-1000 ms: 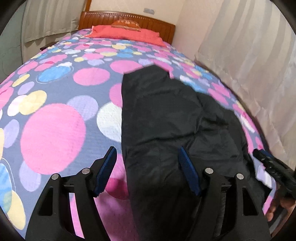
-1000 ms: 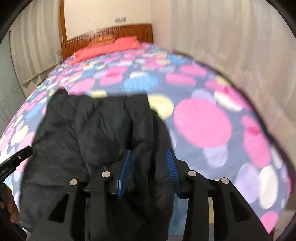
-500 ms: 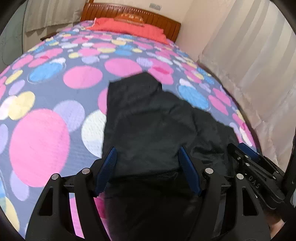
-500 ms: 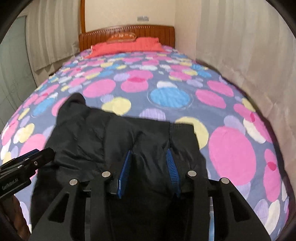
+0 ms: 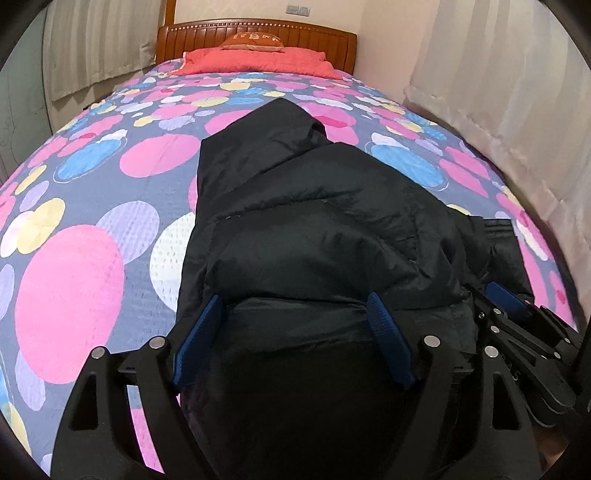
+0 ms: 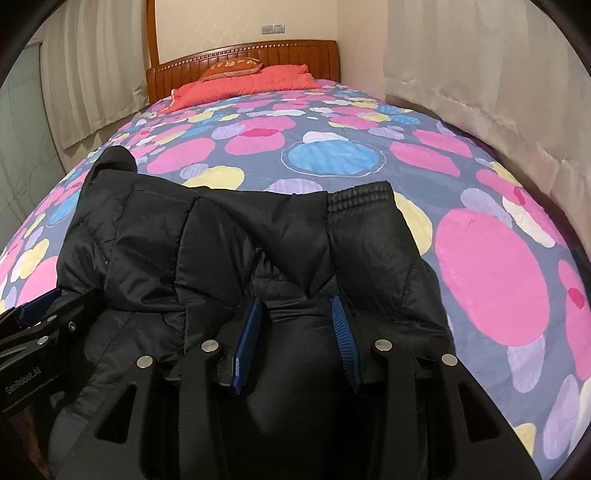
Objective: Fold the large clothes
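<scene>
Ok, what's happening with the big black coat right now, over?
Left gripper jaws opening, coat bulging between them. Right gripper pinching a coat fold. Coat lying bunched on the bed. Nothing in the way.

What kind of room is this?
Most likely a bedroom. There is a big bed with a spotted bedspread, a wooden headboard with red pillows against it, and curtains along the wall.
</scene>
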Available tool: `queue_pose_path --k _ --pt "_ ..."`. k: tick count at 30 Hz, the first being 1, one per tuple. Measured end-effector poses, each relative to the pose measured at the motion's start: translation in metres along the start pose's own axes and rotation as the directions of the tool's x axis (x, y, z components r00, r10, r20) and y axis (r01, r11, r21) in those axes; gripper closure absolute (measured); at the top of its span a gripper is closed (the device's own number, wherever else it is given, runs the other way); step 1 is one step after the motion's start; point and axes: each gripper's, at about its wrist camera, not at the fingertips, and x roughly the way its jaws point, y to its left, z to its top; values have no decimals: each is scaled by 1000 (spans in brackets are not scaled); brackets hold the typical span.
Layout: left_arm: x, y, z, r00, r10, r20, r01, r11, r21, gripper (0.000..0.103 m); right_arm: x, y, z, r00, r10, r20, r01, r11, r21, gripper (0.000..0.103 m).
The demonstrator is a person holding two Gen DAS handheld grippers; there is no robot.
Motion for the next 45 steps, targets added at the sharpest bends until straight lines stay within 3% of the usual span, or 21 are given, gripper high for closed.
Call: queue_pose_path --k 23,34,39,45 --pt "16 -3 -8 999 15 32 -16 1000 20 21 4 5 -5 997 -57 46 57 998 -12 62" --pt "11 -6 4 998 53 -29 -52 998 29 21 1 2 6 999 -50 -2 50 999 -5 60" --pt "1 6 12 997 16 -73 -17 1000 -16 21 -15 -3 11 999 -49 9 49 999 1 43" --pt "-18 29 11 996 -33 -86 21 990 -137 21 -37 -17 16 999 -21 36 20 999 49 42"
